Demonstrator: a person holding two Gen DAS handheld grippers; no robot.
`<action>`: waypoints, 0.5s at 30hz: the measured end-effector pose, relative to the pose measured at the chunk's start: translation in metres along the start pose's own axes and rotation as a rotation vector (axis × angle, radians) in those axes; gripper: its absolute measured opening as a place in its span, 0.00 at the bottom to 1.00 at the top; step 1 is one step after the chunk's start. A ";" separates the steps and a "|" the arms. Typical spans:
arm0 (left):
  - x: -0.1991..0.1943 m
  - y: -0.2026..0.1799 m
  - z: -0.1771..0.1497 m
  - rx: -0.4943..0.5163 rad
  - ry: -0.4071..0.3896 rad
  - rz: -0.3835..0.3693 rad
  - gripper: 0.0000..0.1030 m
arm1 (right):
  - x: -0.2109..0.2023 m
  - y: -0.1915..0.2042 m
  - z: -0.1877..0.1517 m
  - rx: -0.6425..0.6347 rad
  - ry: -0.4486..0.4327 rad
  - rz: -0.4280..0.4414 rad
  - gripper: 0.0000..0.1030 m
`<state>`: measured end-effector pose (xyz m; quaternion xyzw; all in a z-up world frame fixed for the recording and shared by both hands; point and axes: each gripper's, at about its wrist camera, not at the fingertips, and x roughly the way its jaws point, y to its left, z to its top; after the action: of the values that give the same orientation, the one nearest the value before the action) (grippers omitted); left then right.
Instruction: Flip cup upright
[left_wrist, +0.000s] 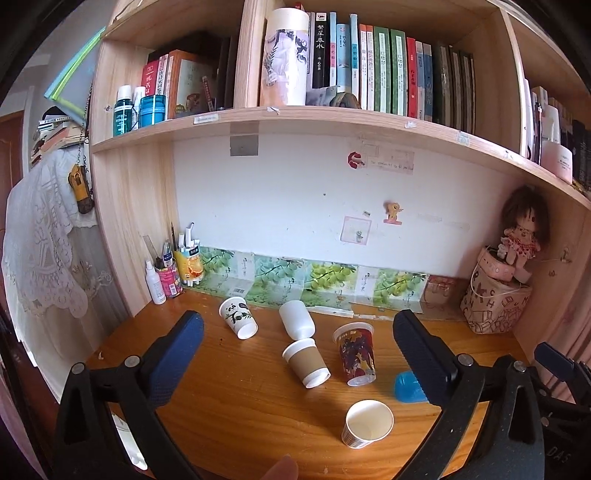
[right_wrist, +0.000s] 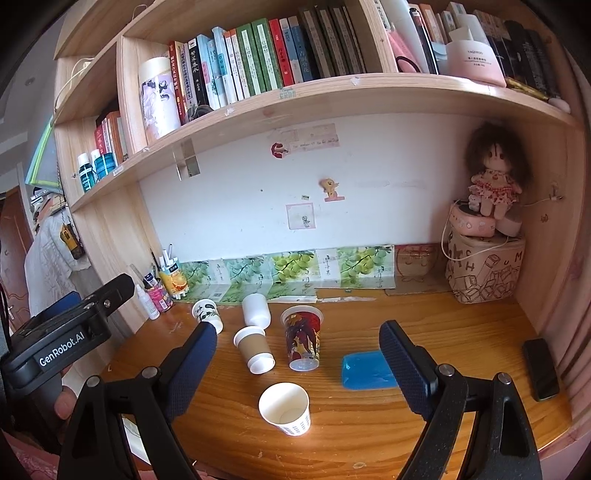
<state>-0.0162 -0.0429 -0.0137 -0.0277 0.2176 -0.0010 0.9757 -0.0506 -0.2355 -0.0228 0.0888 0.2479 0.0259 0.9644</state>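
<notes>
Several cups stand on the wooden desk (left_wrist: 240, 406). A small white paper cup (left_wrist: 367, 422) (right_wrist: 285, 408) stands upright, mouth up, nearest me. A brown-sleeved cup (left_wrist: 306, 363) (right_wrist: 255, 349), a white cup (left_wrist: 296, 319) (right_wrist: 255, 310), a panda cup (left_wrist: 238, 317) (right_wrist: 207, 314) and a red printed plastic cup (left_wrist: 356, 352) (right_wrist: 303, 338) stand upside down behind it. A blue cup (left_wrist: 408, 386) (right_wrist: 367, 369) lies on its side at the right. My left gripper (left_wrist: 295, 365) and right gripper (right_wrist: 299, 365) are open, empty, above the desk's near part.
A pen holder (left_wrist: 188, 264) and bottles (left_wrist: 155, 282) stand at the back left. A patterned bag (right_wrist: 484, 271) with a doll (right_wrist: 493, 184) on it fills the back right corner. A black phone (right_wrist: 541, 369) lies at the right edge. A bookshelf (left_wrist: 295, 118) hangs overhead.
</notes>
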 end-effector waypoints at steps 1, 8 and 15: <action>0.000 0.000 0.000 0.001 -0.002 0.004 0.99 | 0.000 0.000 0.000 0.000 0.001 0.003 0.88; -0.002 0.000 -0.001 -0.001 0.000 0.002 0.99 | 0.002 0.003 0.000 -0.007 0.004 0.015 0.88; -0.002 -0.001 -0.001 -0.001 0.002 0.001 0.99 | 0.004 0.005 0.000 -0.009 0.013 0.028 0.88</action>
<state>-0.0184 -0.0438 -0.0142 -0.0282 0.2187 -0.0004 0.9754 -0.0472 -0.2304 -0.0236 0.0879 0.2526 0.0412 0.9627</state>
